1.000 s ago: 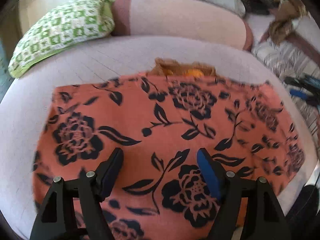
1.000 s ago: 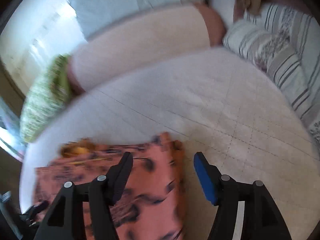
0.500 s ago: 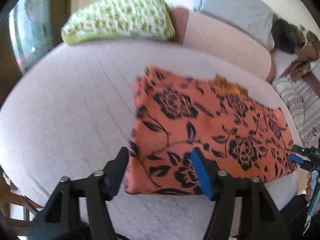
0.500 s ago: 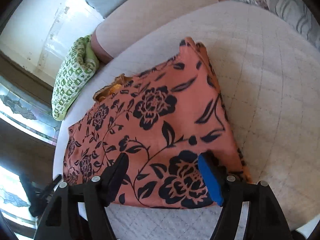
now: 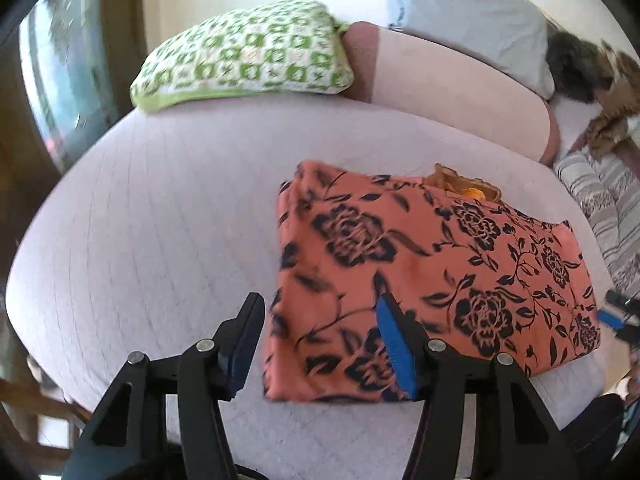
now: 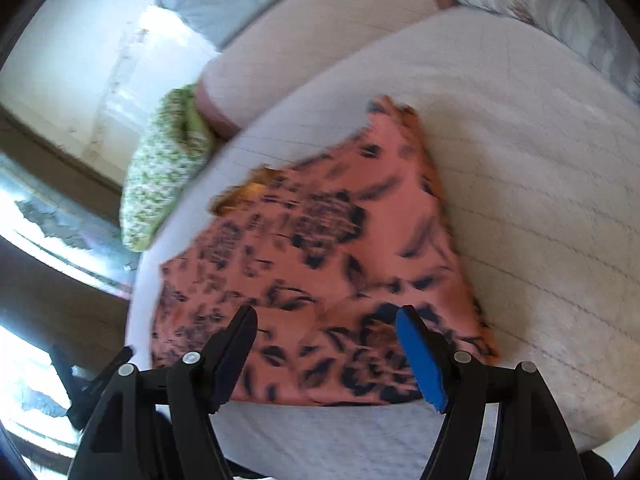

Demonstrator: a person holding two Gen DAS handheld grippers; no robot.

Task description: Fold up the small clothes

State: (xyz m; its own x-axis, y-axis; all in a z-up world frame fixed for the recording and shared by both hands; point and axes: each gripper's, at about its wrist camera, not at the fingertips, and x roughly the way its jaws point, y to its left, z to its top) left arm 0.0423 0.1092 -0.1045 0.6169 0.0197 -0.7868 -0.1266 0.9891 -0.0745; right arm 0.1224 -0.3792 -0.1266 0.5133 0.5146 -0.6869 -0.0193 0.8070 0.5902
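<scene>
- My left tool (image 5: 320, 340) hovers over the near left corner of the orange floral garment (image 5: 420, 280), its jaws closing, with that corner's edge between them but nothing pinched yet.
- My right tool (image 6: 326, 344) stands with jaws apart above the garment's (image 6: 320, 260) near right corner, holding nothing.
- The garment lies flat on the pale quilted bed (image 5: 160, 240), already doubled into a rough rectangle; a bit of orange lining (image 5: 468, 188) peeks out at its far edge.
- What changed: a second ago my left tool sat over the middle of the cloth and my right one hung off its right edge; now each has slid to its own near corner.
- I read that as lining up for the next fold (likely lifting the near edge over toward the green pillow (image 5: 240, 52)).
- Several layers are stacked at these corners, so I judge a shallow pinch might catch only the top one.
</scene>
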